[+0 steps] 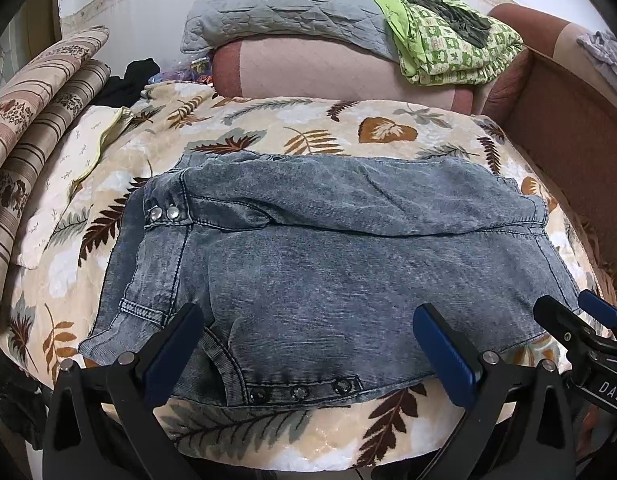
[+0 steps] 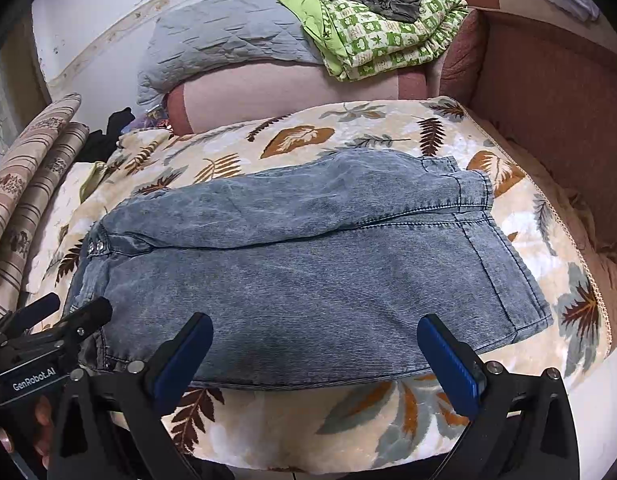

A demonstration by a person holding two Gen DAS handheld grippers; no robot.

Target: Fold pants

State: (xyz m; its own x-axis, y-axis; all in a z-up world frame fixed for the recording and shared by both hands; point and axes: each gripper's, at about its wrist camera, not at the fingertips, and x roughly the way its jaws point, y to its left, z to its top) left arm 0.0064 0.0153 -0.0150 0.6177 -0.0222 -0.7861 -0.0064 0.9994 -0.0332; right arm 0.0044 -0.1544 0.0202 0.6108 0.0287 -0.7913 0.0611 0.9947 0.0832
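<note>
Washed blue denim pants [image 1: 316, 256] lie folded into a wide rectangle on a leaf-print blanket [image 1: 292, 128], waistband and snaps at the left, hems at the right. They also show in the right wrist view [image 2: 308, 264]. My left gripper [image 1: 308, 344] is open and empty, its blue pads [image 1: 444, 356] hovering over the near left edge of the pants. My right gripper [image 2: 314, 354] is open and empty over the near right edge. Each gripper shows in the other's view: the right gripper [image 1: 576, 320] and the left gripper [image 2: 74, 312].
A grey quilted pillow [image 1: 284, 8] and a green patterned folded cloth [image 1: 456, 40] rest on a pink bolster [image 1: 328, 72] at the back. Striped rolled cushions [image 1: 40, 108] lie at the left. A brown sofa arm [image 2: 548, 92] rises at the right.
</note>
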